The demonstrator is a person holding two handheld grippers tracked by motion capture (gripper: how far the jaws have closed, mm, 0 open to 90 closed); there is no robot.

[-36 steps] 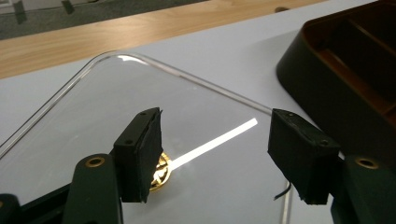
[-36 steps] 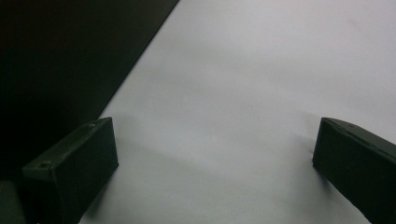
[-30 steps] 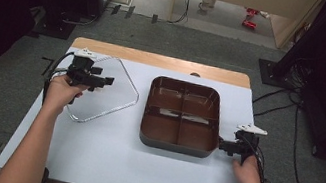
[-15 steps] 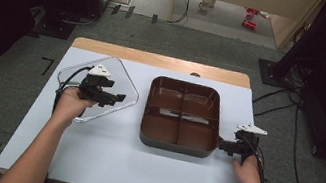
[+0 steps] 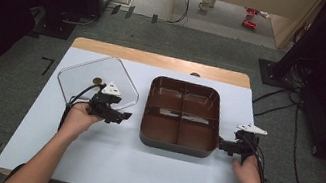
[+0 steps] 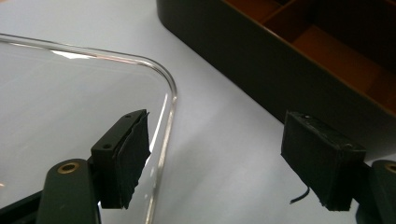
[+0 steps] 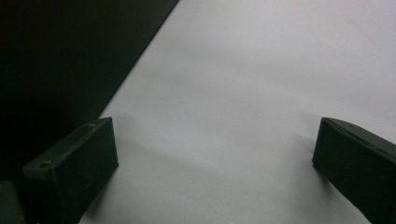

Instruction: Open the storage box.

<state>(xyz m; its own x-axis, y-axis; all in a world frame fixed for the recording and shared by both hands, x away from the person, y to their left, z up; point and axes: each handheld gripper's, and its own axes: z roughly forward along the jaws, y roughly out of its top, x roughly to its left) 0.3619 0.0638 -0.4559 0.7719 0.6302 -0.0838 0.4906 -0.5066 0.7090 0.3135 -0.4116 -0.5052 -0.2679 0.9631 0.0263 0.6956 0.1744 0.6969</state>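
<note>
The left tool [image 5: 125,115] is standing with its jaws spread, having just been opening; the rim of the clear lid [image 6: 70,107] is running up between the pads [image 6: 130,154], one pad hanging over the lid, neither pressing on it. The lid is lying flat on the table [image 5: 103,162], just left of the brown four-compartment tray [image 5: 176,147]. The right tool [image 5: 219,144] is also released — jaws wide, bare table between them — sitting right at the tray's right wall. No readable writing is showing on the lid, tray or tools.
</note>
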